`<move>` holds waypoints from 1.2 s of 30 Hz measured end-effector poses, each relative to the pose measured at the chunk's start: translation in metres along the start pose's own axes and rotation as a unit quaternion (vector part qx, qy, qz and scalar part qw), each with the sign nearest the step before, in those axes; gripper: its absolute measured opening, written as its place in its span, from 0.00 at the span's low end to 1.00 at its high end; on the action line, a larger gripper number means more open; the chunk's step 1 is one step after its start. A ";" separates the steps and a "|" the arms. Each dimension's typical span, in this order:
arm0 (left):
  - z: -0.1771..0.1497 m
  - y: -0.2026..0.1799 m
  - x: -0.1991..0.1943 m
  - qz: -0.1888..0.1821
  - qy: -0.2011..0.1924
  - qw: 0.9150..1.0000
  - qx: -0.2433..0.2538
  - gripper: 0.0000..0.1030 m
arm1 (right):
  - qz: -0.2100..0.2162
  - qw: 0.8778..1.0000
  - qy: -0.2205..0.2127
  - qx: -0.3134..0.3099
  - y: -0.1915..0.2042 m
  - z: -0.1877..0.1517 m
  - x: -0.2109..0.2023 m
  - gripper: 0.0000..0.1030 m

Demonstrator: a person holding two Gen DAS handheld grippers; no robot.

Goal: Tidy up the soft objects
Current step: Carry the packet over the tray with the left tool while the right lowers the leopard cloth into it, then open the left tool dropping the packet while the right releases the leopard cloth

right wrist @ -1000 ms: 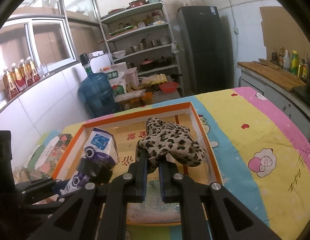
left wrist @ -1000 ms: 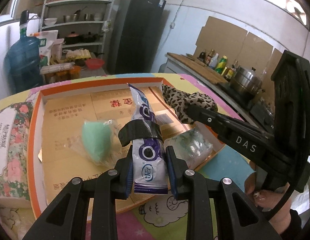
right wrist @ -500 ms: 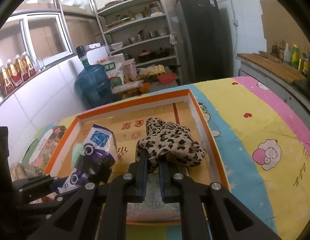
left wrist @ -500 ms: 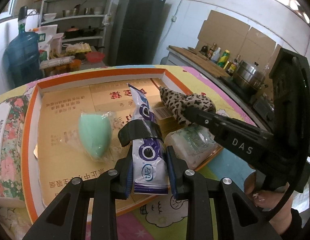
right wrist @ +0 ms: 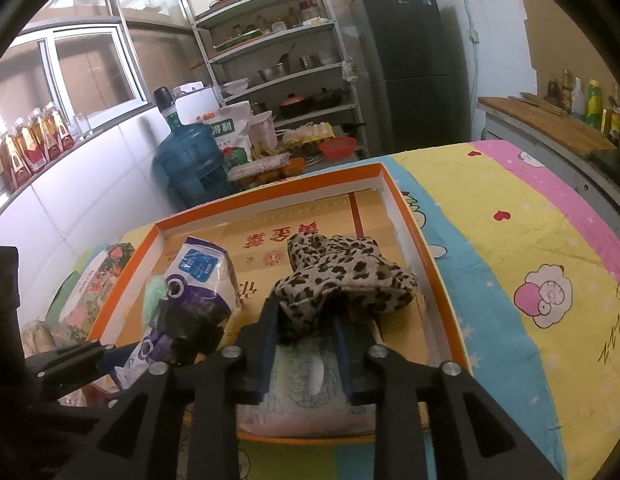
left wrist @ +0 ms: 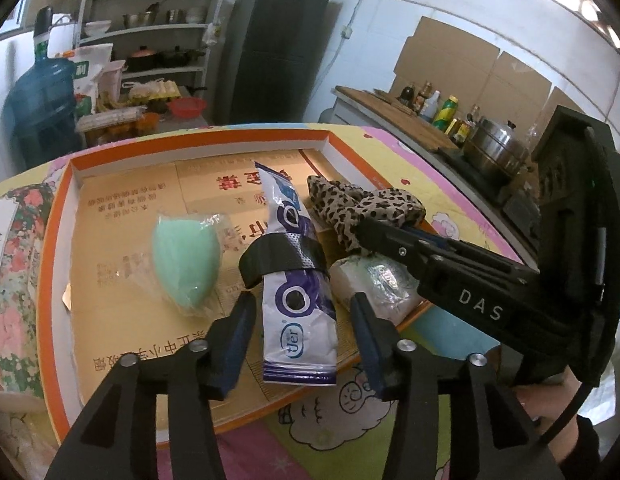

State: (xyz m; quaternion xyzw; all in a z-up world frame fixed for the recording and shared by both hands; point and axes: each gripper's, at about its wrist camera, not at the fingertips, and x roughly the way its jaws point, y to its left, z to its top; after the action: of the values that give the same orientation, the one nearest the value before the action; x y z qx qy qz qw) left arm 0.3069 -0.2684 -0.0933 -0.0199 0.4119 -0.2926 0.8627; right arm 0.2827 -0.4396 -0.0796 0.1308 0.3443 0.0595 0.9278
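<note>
An orange-rimmed cardboard tray [left wrist: 54, 216] lies on a cartoon bedsheet. My left gripper [left wrist: 302, 332] is open, its jaws either side of a purple and white pouch [left wrist: 294, 280] with a black band, which rests in the tray. My right gripper [right wrist: 306, 340] is open around the near edge of a leopard-print cloth [right wrist: 341, 280] that lies in the tray's right part. A mint green sponge in clear wrap [left wrist: 186, 252] lies left of the pouch. A white wrapped pack [right wrist: 310, 396] lies under the right gripper.
A floral packet [left wrist: 10, 264] lies left of the tray. A blue water jug [right wrist: 186, 164], shelves [right wrist: 282, 68] and a dark fridge [right wrist: 413, 64] stand beyond the table. A counter with bottles [left wrist: 437, 112] and a steel pot [left wrist: 493, 148] is at the right.
Both grippers have opened. The left let go of the pouch and the right let go of the leopard cloth; both things now rest in the tray.
</note>
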 end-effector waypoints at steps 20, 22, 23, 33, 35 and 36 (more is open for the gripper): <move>-0.003 -0.002 -0.025 -0.002 -0.025 1.000 0.001 0.57 | 0.005 1.000 -0.018 0.010 0.005 -0.002 -0.023 0.49; -0.004 -0.002 -0.029 -0.004 -0.027 1.000 0.000 0.57 | 0.006 1.000 -0.021 0.011 0.005 -0.003 -0.026 0.49; -0.004 -0.002 -0.031 -0.005 -0.028 1.000 -0.001 0.57 | 0.006 1.000 -0.023 0.011 0.007 -0.003 -0.028 0.49; -0.013 -0.001 -0.061 -0.015 -0.052 0.999 0.001 0.57 | 0.006 0.999 -0.048 0.001 0.021 -0.009 -0.056 0.49; -0.016 0.000 -0.067 -0.016 -0.055 0.998 0.001 0.57 | 0.008 0.999 -0.053 -0.001 0.024 -0.011 -0.062 0.49; -0.018 0.000 -0.070 -0.018 -0.057 0.998 -0.001 0.57 | 0.009 0.998 -0.055 -0.002 0.026 -0.013 -0.065 0.49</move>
State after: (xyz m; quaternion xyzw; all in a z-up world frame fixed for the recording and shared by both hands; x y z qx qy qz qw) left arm 0.2599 -0.2283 -0.0560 -0.0445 0.3615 -0.3059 0.8797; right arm 0.2248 -0.4249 -0.0414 0.1356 0.2918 0.0613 0.9448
